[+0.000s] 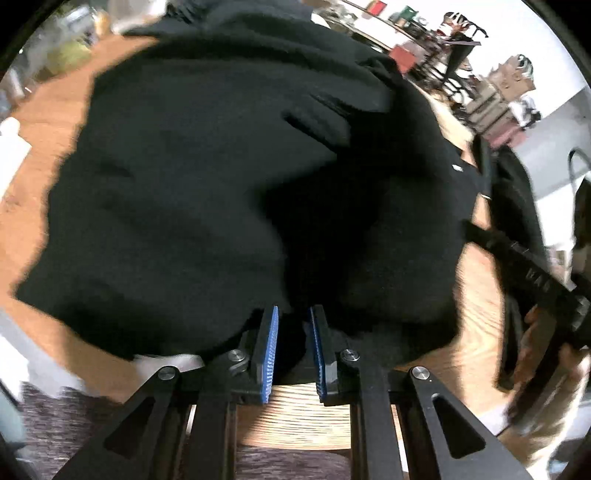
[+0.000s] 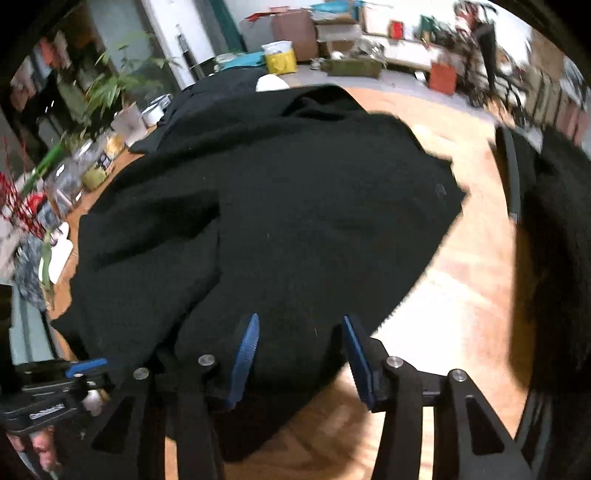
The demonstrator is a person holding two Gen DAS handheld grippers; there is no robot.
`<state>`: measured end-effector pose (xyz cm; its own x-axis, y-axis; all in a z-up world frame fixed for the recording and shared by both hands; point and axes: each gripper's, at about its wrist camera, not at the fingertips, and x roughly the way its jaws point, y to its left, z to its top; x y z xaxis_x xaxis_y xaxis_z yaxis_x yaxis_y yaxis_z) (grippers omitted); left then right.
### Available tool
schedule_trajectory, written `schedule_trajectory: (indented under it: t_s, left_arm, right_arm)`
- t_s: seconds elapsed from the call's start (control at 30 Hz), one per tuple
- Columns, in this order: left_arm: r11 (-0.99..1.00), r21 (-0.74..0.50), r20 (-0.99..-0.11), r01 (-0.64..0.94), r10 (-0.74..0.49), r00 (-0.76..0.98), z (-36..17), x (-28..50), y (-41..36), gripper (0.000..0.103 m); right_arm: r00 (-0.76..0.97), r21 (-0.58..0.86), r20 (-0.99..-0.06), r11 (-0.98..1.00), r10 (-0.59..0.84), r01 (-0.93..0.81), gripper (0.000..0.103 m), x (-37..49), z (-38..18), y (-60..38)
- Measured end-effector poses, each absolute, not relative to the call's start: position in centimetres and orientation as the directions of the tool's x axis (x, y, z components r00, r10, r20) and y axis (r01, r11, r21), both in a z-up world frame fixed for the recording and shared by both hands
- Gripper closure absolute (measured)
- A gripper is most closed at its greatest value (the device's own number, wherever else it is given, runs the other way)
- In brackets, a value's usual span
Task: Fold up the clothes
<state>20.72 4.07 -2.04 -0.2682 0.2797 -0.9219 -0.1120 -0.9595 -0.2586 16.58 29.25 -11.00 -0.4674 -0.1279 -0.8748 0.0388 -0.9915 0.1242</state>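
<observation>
A black garment (image 1: 236,184) lies spread and rumpled over a wooden table (image 1: 476,332); it also shows in the right wrist view (image 2: 295,206). My left gripper (image 1: 293,314) stands at the garment's near edge, its blue pads (image 1: 269,350) narrowly apart with a dark fold of the cloth between them. My right gripper (image 2: 300,325) is open, its blue pads (image 2: 243,365) wide apart over the garment's near hem, holding nothing. The other gripper shows at the right in the left wrist view (image 1: 535,280) and at the lower left in the right wrist view (image 2: 44,402).
Jars, a plant and cups (image 2: 96,147) stand along the table's left side. A dark chair back (image 2: 513,173) is at the table's right edge. Boxes and clutter (image 2: 303,33) fill the floor beyond. A white object (image 1: 11,147) sits at the table's left.
</observation>
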Motion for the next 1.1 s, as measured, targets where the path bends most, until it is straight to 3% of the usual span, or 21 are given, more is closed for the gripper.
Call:
schedule_trajectory:
  t_s: [0.07, 0.27, 0.43, 0.47, 0.5, 0.57, 0.6, 0.67, 0.83, 1.1]
  left_arm:
    - [-0.970, -0.221, -0.929, -0.098, 0.240, -0.282, -1.7, 20.6, 3.5, 0.085]
    - [-0.968, -0.228, -0.928, -0.101, 0.248, -0.280, -1.5, 20.7, 3.7, 0.085]
    - [-0.953, -0.282, -0.915, -0.110, 0.302, -0.266, -1.0, 20.6, 3.8, 0.081]
    - [-0.951, -0.289, -0.913, -0.109, 0.308, -0.267, -0.9, 20.5, 3.7, 0.069]
    - [-0.949, -0.302, -0.906, -0.097, 0.317, -0.281, -0.5, 20.4, 3.3, 0.049]
    - [-0.934, -0.352, -0.879, -0.060, 0.352, -0.322, 0.6, 20.1, 2.7, 0.035]
    - [-0.924, -0.378, -0.864, -0.054, 0.373, -0.339, 1.3, 19.8, 2.5, 0.034]
    - [-0.919, -0.387, -0.848, -0.076, 0.387, -0.361, 2.7, 18.7, 2.9, 0.034]
    - [-0.940, -0.265, -0.858, -0.215, 0.332, -0.393, 7.1, 13.0, 8.4, 0.034]
    - [-0.941, -0.226, -0.968, -0.254, 0.246, -0.053, 3.1, 2.6, 18.0, 0.033]
  right_arm:
    - [-0.440, 0.134, -0.886, -0.989, -0.145, 0.057, 0.049, 14.7, -10.9, 29.2]
    - [-0.116, 0.366, -0.929, -0.920, -0.352, -0.138, 0.050, 7.8, -13.9, 30.4]
    - [-0.071, 0.367, -0.930, -0.912, -0.361, -0.181, 0.051, 5.5, -15.4, 29.1]
    - [-0.080, 0.370, -0.929, -0.911, -0.361, -0.183, 0.051, 5.4, -15.4, 29.1]
    - [-0.084, 0.365, -0.931, -0.913, -0.355, -0.182, 0.052, 5.4, -15.6, 28.9]
    - [-0.105, 0.332, -0.942, -0.933, -0.320, -0.137, 0.075, 5.7, -15.4, 28.6]
    - [-0.110, 0.291, -0.954, -0.952, -0.280, -0.100, 0.098, 6.0, -15.4, 28.5]
    - [-0.126, 0.299, -0.949, -0.951, -0.288, -0.079, 0.099, 7.1, -15.3, 29.3]
    - [-0.187, 0.389, -0.912, -0.915, -0.366, -0.106, 0.100, 9.7, -13.7, 32.7]
    - [-0.213, 0.362, -0.919, -0.924, -0.332, -0.123, 0.100, 12.9, -11.0, 35.5]
